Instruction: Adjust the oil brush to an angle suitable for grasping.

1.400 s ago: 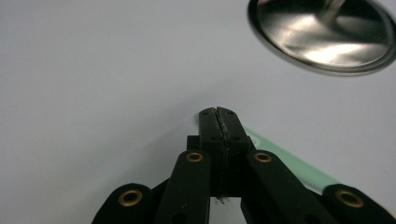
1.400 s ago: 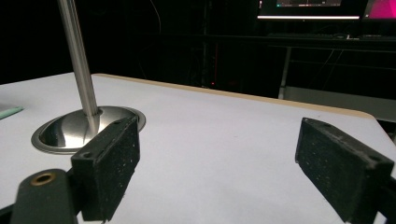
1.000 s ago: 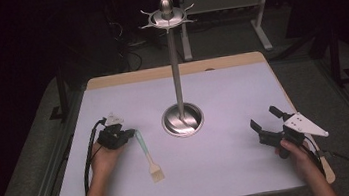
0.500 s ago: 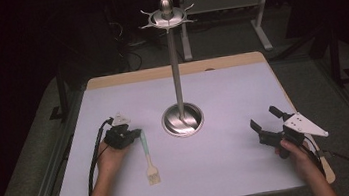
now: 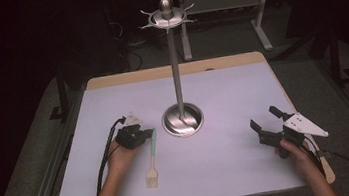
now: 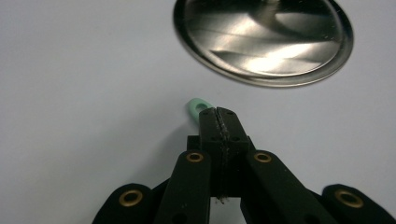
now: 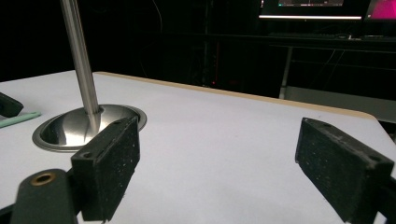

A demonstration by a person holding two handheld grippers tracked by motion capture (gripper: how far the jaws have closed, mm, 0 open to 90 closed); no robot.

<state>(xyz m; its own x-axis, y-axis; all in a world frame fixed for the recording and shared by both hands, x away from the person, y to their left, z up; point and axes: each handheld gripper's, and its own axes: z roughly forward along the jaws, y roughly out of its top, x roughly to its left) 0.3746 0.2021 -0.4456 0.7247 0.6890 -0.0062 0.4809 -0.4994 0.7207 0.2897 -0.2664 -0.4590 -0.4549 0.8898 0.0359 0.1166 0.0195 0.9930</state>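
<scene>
On the pale lavender table [image 5: 222,92], ringed by a dark room, stands a steel stand [image 5: 182,119] with a round base. At its left, the left tongs [image 5: 142,134] point toward that base, clamped on the mint handle end of a brush [image 5: 151,153] whose bristles lie on the table. Well apart at right, the right tongs [image 5: 265,119] hover with jaws apart, holding nothing. No writing is legible.
</scene>
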